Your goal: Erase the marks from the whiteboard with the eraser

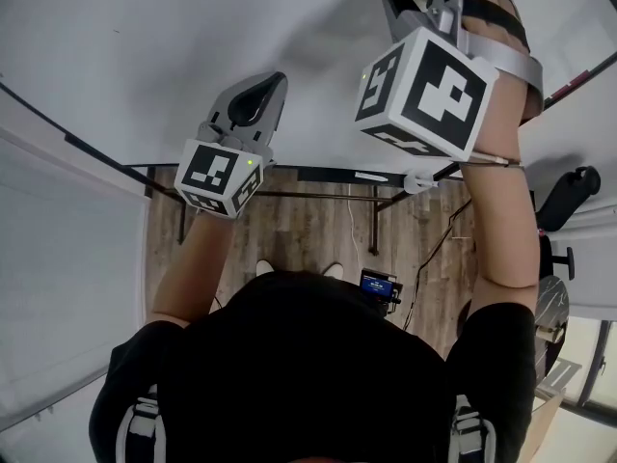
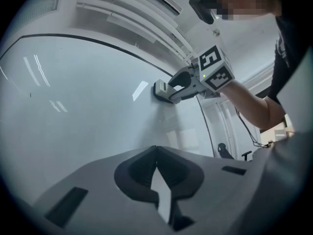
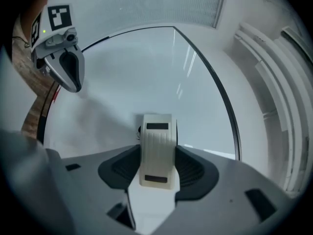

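Observation:
The whiteboard (image 1: 145, 46) fills the top of the head view. My right gripper (image 3: 157, 153) is shut on a cream eraser (image 3: 157, 131), whose far face is pressed flat on the whiteboard (image 3: 146, 67). A small dark mark (image 3: 139, 129) peeks out at the eraser's left edge. In the left gripper view, the right gripper (image 2: 185, 84) holds the eraser (image 2: 161, 89) against the whiteboard (image 2: 88, 97), and a tiny dark mark (image 2: 30, 95) sits far left. My left gripper (image 1: 260, 99) hovers close to the board, lower left of the right one, shut with nothing in it (image 2: 156, 151).
The board's black frame and marker ledge (image 1: 357, 176) run along its lower edge above a wooden floor (image 1: 308, 230). A black office chair (image 1: 569, 196) stands at the right. A cable and a small device (image 1: 378, 284) lie on the floor.

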`<move>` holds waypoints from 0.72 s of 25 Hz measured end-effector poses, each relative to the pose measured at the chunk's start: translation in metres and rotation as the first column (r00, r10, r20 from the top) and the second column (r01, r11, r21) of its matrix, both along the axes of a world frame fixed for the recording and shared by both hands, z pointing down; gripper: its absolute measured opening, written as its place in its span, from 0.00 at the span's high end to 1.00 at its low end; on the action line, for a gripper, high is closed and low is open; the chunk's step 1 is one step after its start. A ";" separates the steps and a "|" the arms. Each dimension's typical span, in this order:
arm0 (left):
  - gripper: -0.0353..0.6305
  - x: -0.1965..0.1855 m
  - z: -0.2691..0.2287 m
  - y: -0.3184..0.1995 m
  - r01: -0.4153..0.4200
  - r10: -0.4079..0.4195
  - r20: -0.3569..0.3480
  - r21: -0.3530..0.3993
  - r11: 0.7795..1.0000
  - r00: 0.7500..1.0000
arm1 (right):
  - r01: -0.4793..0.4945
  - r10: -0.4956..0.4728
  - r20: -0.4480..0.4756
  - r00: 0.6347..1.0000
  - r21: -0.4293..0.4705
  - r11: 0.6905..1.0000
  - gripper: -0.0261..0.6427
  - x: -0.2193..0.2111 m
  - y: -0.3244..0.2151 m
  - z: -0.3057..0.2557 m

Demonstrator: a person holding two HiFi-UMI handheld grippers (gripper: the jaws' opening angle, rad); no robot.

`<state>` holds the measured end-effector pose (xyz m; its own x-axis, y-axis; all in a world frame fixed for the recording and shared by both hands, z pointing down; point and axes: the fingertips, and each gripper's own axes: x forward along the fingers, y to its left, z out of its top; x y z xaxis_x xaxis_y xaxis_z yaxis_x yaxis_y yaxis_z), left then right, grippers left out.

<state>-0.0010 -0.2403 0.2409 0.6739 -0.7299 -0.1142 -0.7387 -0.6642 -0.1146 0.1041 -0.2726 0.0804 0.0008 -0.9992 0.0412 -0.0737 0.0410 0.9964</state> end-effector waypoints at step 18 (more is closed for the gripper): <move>0.94 -0.009 0.007 -0.003 0.016 -0.016 -0.005 -0.013 1.000 1.000 | -0.063 -0.009 -0.244 0.970 -0.286 0.956 0.63 -0.022 -0.006 0.146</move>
<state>-0.0098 -0.2435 0.2477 0.6617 -0.7419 -0.1083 -0.7498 -0.6537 -0.1023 0.0817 -0.2782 0.2267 0.0738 -0.9434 0.3233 0.1605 0.3312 0.9298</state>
